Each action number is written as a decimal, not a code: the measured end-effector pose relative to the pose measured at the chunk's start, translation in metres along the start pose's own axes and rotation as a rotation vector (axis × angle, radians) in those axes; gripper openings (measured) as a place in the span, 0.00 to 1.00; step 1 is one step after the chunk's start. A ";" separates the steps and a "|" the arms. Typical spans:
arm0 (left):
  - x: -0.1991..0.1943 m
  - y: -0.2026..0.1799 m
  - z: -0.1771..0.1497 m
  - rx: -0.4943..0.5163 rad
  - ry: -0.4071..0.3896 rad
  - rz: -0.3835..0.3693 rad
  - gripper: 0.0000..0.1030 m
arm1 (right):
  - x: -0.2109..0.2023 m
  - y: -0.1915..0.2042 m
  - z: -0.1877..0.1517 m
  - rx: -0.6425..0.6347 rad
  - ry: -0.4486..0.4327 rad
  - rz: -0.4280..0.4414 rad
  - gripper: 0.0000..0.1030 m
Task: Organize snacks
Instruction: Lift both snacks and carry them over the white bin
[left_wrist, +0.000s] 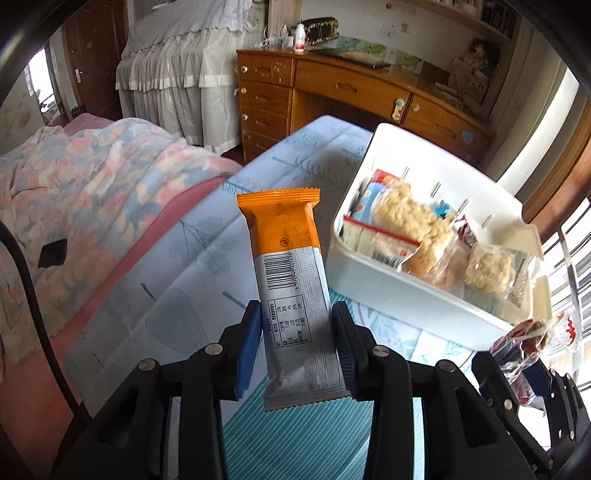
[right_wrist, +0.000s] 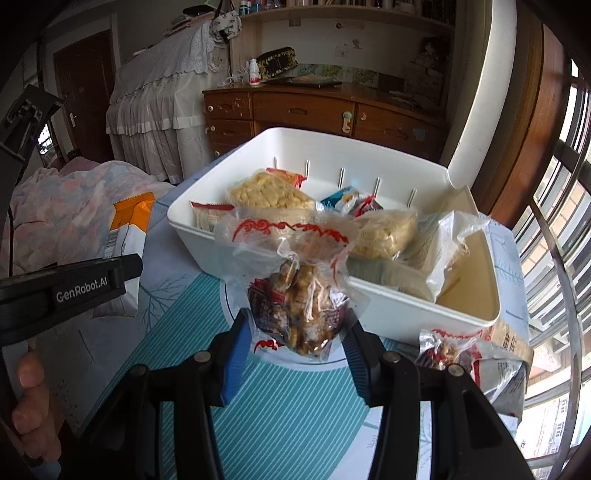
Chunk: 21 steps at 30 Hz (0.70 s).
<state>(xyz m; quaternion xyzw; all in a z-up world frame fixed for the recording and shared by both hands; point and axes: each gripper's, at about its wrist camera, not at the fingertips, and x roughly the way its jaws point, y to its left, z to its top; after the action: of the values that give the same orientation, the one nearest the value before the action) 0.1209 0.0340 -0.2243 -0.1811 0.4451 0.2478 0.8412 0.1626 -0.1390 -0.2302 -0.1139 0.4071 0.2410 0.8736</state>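
Note:
My left gripper (left_wrist: 295, 332) is shut on an orange and silver snack bar (left_wrist: 291, 280), held upright above the table, left of the white bin (left_wrist: 376, 284). The bar also shows in the right wrist view (right_wrist: 127, 229). My right gripper (right_wrist: 297, 332) is shut on a clear bag of brown nut snacks (right_wrist: 303, 314), held just in front of the white bin (right_wrist: 406, 310). The bin holds several wrapped snacks, among them puffed rice cakes (right_wrist: 269, 195). The right gripper and its bag show at the lower right of the left wrist view (left_wrist: 524, 343).
The table has a light blue and teal cloth (right_wrist: 288, 417). Two more snack bags (right_wrist: 476, 354) lie on it right of my right gripper. A bed with a floral quilt (left_wrist: 92, 177) is to the left. A wooden dresser (left_wrist: 332, 92) stands behind. Windows are at the right.

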 end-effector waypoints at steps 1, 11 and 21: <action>-0.005 -0.002 0.002 0.000 -0.014 -0.009 0.36 | -0.003 -0.001 0.003 -0.003 -0.018 -0.002 0.47; -0.036 -0.022 0.033 0.079 -0.171 -0.125 0.36 | -0.011 -0.021 0.033 0.029 -0.132 -0.063 0.47; -0.033 -0.056 0.075 0.242 -0.270 -0.259 0.36 | -0.004 -0.031 0.053 0.090 -0.156 -0.126 0.48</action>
<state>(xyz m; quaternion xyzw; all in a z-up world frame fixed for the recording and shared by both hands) 0.1868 0.0197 -0.1511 -0.0995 0.3279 0.1046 0.9336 0.2109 -0.1458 -0.1930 -0.0807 0.3404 0.1752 0.9203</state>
